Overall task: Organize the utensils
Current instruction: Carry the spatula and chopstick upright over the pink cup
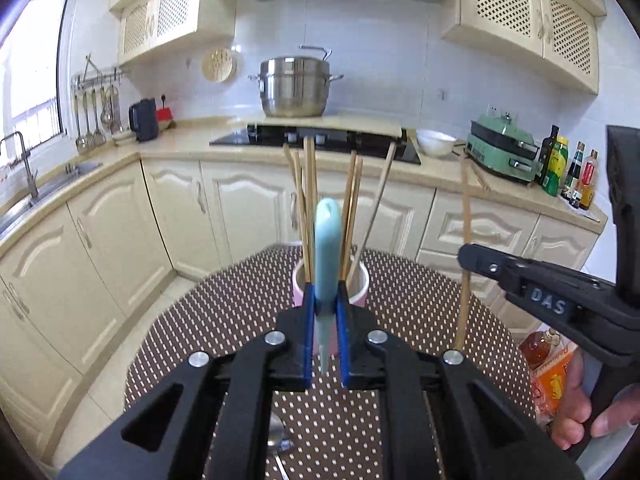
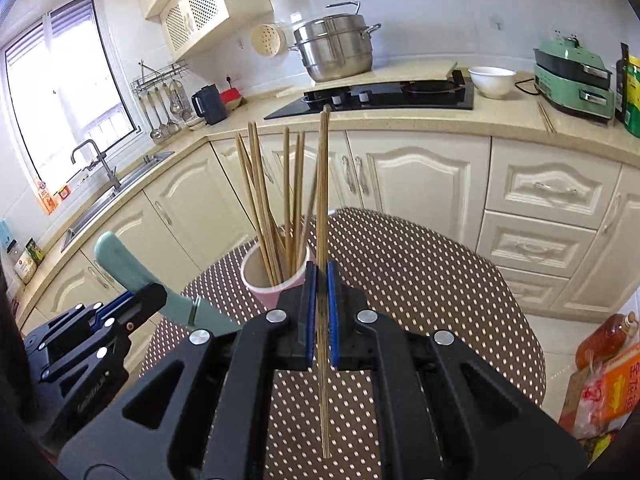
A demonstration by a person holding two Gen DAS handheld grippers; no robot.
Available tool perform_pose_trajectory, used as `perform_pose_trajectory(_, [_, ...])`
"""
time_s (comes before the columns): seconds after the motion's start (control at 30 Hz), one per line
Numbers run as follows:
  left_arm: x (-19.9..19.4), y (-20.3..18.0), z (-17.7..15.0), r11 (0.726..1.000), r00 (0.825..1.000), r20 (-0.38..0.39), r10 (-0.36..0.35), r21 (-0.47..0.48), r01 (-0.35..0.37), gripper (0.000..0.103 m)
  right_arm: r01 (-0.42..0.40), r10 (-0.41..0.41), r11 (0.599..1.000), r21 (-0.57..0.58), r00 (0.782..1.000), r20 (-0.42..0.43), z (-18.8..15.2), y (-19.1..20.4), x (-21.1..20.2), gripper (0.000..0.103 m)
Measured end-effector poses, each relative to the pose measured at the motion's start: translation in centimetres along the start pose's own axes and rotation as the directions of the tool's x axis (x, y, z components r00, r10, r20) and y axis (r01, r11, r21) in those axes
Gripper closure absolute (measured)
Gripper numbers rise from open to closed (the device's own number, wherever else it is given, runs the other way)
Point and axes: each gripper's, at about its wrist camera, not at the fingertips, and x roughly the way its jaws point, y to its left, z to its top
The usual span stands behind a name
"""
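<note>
The left gripper point(image 1: 325, 296) is clamped on a teal-handled knife point(image 1: 327, 248) and the right gripper point(image 2: 321, 280) on one chopstick point(image 2: 322, 200), both before the pink cup point(image 2: 276, 276) at 12 o'clock — only the left view shows a spoon point(image 1: 279, 438) at 6 o'clock on the dotted table point(image 1: 420, 304).

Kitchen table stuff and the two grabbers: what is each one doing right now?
Left gripper: shut on the light blue knife, handle up.
Right gripper: shut on one wooden chopstick, upright.
Pink cup: standing on the dotted table, holding other chopsticks.
Steel pot: lidded.
</note>
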Motion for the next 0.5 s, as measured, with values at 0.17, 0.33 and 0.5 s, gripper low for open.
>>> perform_pose_trajectory(0.17, [-0.8,-0.4,2.3,1.0,0.999,0.047,-0.008,0.025,0.007,0.093,-0.019,0.019,1.0,-0.008,0.999,0.033,2.7,1.0,0.1,0.097])
perform_pose_trajectory(0.33, [-1.0,-0.4,4.5,0.999,0.996,0.093,-0.019,0.03,0.017,0.093,-0.028,0.028,1.0,0.005,0.996,0.086,5.6,1.6,0.4,0.097])
perform_pose_trajectory(0.5, [0.0,0.0,6.3,1.0,0.994,0.111,-0.006,0.026,0.003,0.093,-0.004,0.0,1.0,0.024,0.986,0.167,8.7,1.7,1.1,0.097])
